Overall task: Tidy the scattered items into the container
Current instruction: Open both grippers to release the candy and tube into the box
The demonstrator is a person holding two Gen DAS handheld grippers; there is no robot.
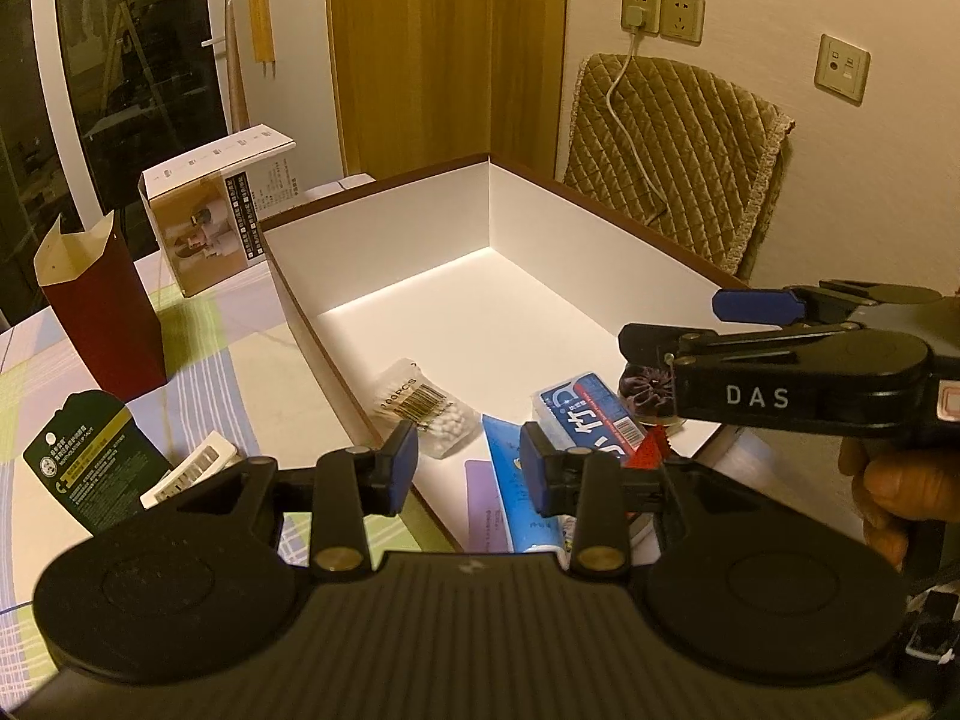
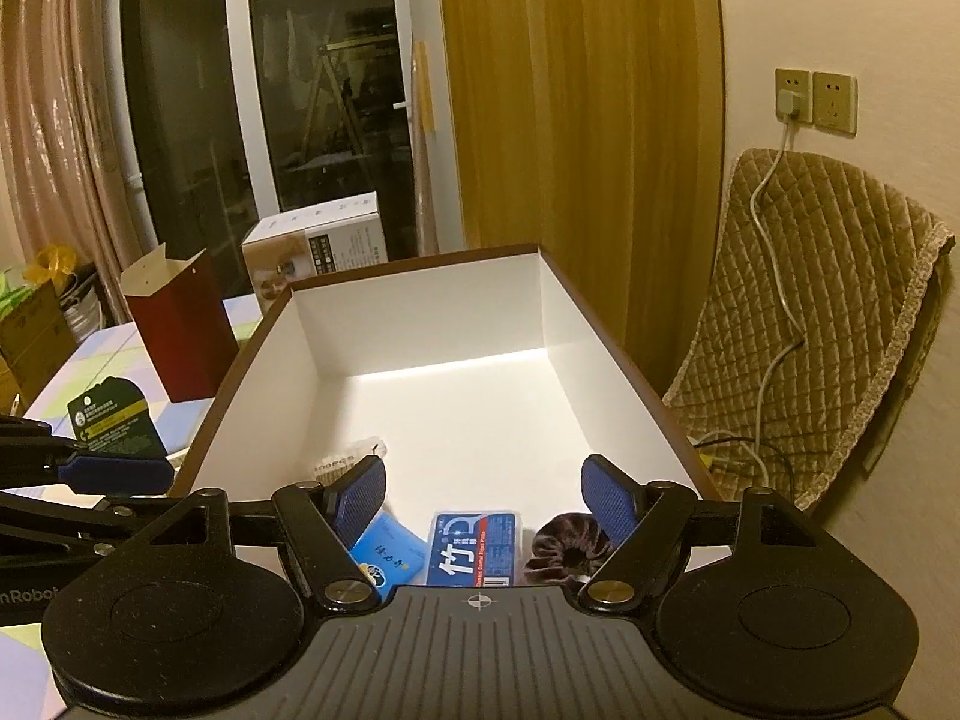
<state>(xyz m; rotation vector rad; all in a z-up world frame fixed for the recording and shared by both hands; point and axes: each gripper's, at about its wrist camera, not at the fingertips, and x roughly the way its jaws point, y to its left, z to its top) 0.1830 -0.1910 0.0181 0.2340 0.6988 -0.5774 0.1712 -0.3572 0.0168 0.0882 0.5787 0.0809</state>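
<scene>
Left to right across the table: dark green blister card (image 1: 90, 468) lay flat on the checked tablecloth (image 1: 198, 360), outside the box, just left of the left gripper (image 1: 468, 468). A small white pack (image 1: 192, 468) sat touching its right edge, partly under the gripper's linkage. Behind them stood a red paper carton (image 1: 102, 312), top open, upright, and a white product box (image 1: 210, 210) near the container's far left corner.

Those table items looked like what was left to tidy. Card lay to the left of the left gripper and below it, long axis running away from the camera, leaning a little to the right. Left hand was clearly nearer; the right would have to cross over the box.

Left gripper: jaws narrowly parted, nothing between the pads, hanging over the near left wall of the container (image 1: 288, 300).

Inside the white-lined, brown-rimmed box, all at the near end: bag of cotton swabs (image 1: 414, 408), a blue-and-purple flat pack (image 1: 498, 498), blue dental floss pick case (image 2: 474, 546), dark velvet scrunchie (image 2: 564, 552). Something small and red (image 1: 651, 453) beside the case, couldn't tell what. Far half of the box was bare.

Right gripper (image 2: 483, 498): jaws wide apart, holding nothing, poised over the case and scrunchie at the near right of the box. Person's hand (image 1: 894, 492) was on its grip.

Quilted chair cover (image 2: 828, 312) and wall sockets (image 2: 816, 102) beyond, not part of the job.
</scene>
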